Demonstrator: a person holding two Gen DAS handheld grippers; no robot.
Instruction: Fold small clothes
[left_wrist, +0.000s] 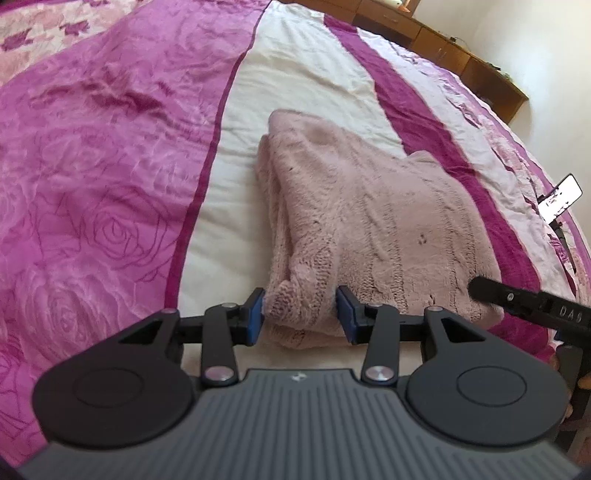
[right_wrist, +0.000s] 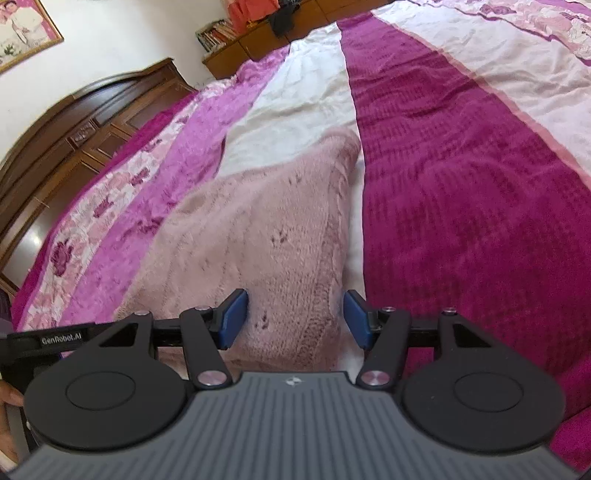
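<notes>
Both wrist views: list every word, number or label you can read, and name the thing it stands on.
"GenRobot.AI": white label on the left hand-held gripper, seen at the left edge of the right wrist view.
"DA8", possibly cut off: raised letters on the right hand-held gripper, seen in the left wrist view.
Phone screen: print too small to read.
Book spines on the shelf: too blurred.

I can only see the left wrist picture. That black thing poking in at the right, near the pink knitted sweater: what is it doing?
Observer: That is the right gripper, open, its blue fingers straddling the near right corner of the pink knitted sweater.
Operator: Is it pinching the wool?
Observer: No, the jaws stand apart, with sweater and a strip of the bedspread between them.
Operator: Anything else I miss?
Observer: A dark wooden headboard and a framed picture on the wall.
</notes>
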